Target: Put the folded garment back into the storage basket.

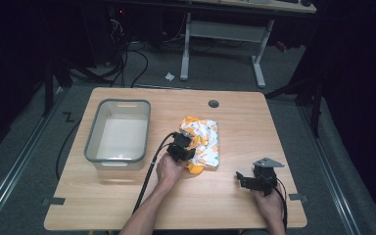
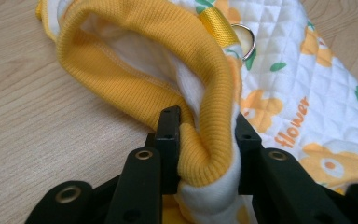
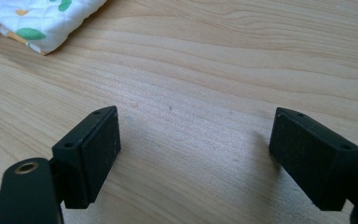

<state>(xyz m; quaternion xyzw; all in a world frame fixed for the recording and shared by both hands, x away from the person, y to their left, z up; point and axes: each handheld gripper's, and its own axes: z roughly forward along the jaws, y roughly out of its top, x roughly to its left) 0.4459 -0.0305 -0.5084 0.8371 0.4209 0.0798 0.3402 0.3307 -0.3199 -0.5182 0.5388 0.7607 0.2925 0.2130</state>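
Orange ribbed knit is what we've got pinched right now: the left gripper (image 2: 204, 140) has its jaws clamped on the folded cuff (image 2: 209, 140) of a little quilted garment (image 1: 203, 142), white with orange flowers and green leaves. From the left gripper view the cuff bunches up between the two black jaws, and the rest of the garment spreads out ahead of them and off to their right, with a metal ring (image 2: 245, 41) on a yellow strap just beyond the gripped fold. The garment lies flat on the wooden table (image 1: 225, 205), so it's gripped but not lifted as far as we can tell. Our right gripper (image 3: 193, 149) sits with its jaws wide apart over bare wood, holding nothing, the garment's corner up ahead and to the left of it. A grey tub (image 1: 118, 133) stands on the far side of the left gripper from the garment. What worries us: we only have a small bite of stretchy ribbing, so a quick pull could let it slide out, or the fold could come undone as the rest drags across the table. That ring could also snag on the tub's rim if it goes in there.
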